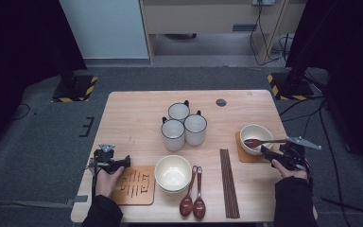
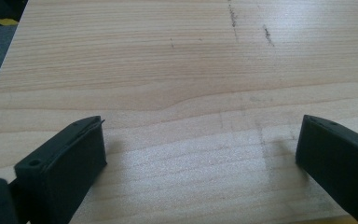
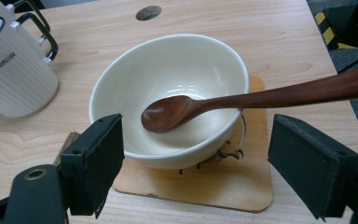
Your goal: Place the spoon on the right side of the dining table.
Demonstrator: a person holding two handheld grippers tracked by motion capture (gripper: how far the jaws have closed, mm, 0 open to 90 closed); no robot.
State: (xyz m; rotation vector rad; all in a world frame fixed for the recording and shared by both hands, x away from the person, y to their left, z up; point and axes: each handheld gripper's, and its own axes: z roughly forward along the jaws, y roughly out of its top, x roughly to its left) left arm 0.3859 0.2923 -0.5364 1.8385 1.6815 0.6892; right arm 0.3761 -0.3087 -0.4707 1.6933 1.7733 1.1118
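Noted right gripper (image 3: pixel 196 163) unclenched, nothing grasped, beside bowl (image 3: pixel 168 79), wooden spoon (image 3: pixel 172 112) propped on rim for serving; left gripper (image 2: pixel 200 154) likewise released.

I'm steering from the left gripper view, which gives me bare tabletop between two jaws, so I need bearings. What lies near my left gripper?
Observer: The left gripper rests at the top edge of an empty wooden coaster, jaws open.
Operator: Anything to go on it?
Observer: A cream bowl stands just right of that coaster, directly on the table.
Operator: And the other hand?
Observer: The right gripper is open, close before a second bowl on its own coaster, with a wooden spoon resting in it.
Operator: Spare cutlery?
Observer: Two more spoons and brown chopsticks lie right of the near bowl.
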